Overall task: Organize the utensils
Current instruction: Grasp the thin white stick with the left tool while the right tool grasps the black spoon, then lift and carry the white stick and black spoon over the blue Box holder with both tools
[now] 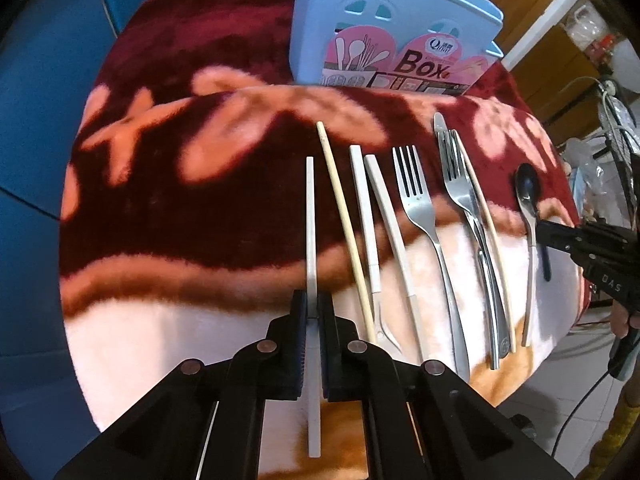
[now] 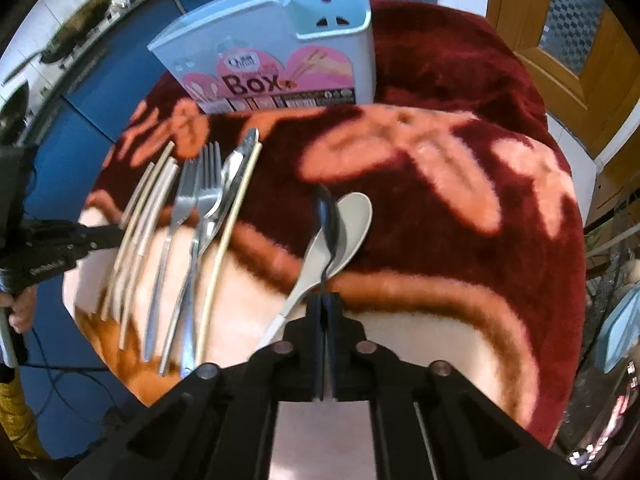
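On a plush red blanket (image 1: 168,208), 1 white chopstick (image 1: 310,216) is clamped by the left gripper (image 1: 312,312) and 1 dark spoon (image 2: 330,224) by the right gripper (image 2: 325,304), likely for sorting into the blue utensil box (image 1: 384,8) behind.

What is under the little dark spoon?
Under the little dark spoon lies a pale beige spoon. Its bowl shows beside the dark one and its handle runs off to the lower left. The blanket lies beneath both. The covered part of the beige bowl cannot be seen.
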Tool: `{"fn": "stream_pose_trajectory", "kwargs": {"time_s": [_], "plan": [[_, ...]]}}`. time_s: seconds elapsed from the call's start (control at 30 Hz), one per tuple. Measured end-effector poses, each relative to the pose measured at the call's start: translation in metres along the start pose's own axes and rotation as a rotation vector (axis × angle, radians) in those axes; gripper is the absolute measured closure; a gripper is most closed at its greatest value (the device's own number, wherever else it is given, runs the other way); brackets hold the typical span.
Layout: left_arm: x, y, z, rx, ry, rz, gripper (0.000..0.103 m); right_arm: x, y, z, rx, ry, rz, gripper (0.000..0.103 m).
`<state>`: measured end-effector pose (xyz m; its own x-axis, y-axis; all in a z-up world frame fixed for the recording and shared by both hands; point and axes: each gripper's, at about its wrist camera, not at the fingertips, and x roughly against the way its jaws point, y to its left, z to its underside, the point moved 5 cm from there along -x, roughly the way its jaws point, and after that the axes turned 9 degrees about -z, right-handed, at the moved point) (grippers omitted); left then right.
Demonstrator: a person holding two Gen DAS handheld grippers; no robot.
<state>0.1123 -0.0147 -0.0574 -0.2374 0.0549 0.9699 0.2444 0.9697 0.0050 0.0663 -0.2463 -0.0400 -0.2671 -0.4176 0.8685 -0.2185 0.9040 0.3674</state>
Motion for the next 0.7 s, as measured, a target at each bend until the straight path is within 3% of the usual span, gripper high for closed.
{"fn": "stream_pose_trajectory", "kwargs": {"time_s": [0.17,0.3,0.7], "plan": [[0.012,0.002,0.011,0.018,-0.097,0.002,0.098,0.012,0.003,0.011,-0.002,-0.112,-0.032,0.099],[0.029,0.009,0.013,0.035,-0.232,-0.028,0.098,0.021,0.001,0.02,0.01,-0.218,-0.02,0.099],[0.08,0.005,0.008,0.099,-0.533,0.059,0.098,0.043,0.005,0.021,-0.022,-0.514,-0.162,0.099]]}}
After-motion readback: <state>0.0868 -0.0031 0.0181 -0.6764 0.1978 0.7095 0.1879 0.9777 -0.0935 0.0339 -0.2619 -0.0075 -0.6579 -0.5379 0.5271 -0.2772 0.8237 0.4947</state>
